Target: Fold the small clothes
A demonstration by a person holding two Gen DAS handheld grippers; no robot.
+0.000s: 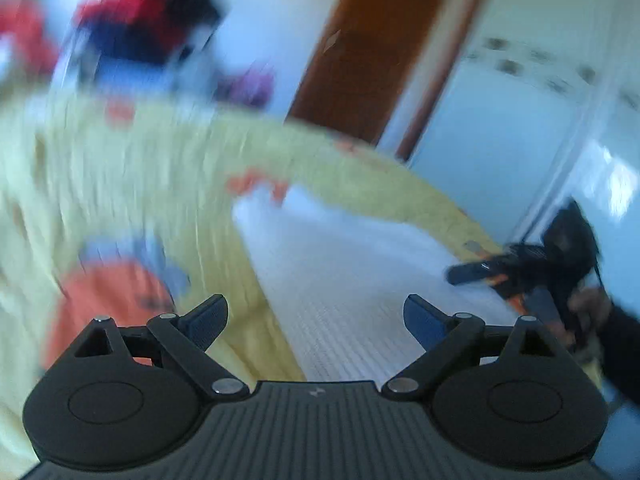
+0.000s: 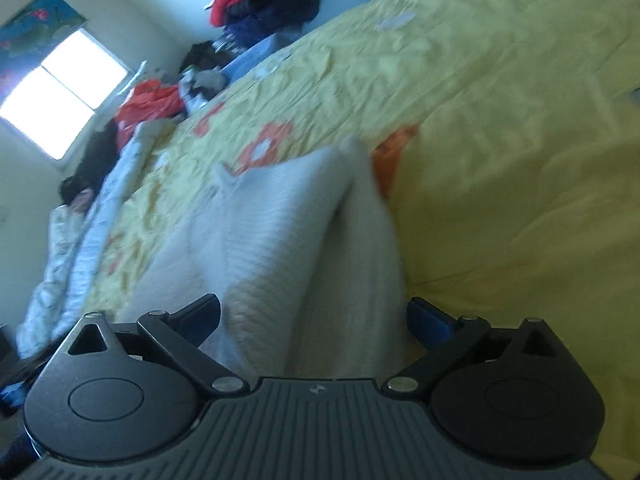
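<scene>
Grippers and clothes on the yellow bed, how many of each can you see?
Grippers: 2, the left gripper and the right gripper, both open.
White knit garment: 1, lying on the bed.
Orange garment: 1, blurred.
Total: 4.

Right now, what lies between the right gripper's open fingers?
The white knit garment, partly folded on the yellow bedspread, runs between the right gripper fingers, seen in the right wrist view.

1 white knit garment (image 2: 288, 216) on 1 yellow bedspread (image 2: 500, 128), 2 grippers out, 1 window (image 2: 60, 92), 1 wooden door (image 1: 372, 48).
</scene>
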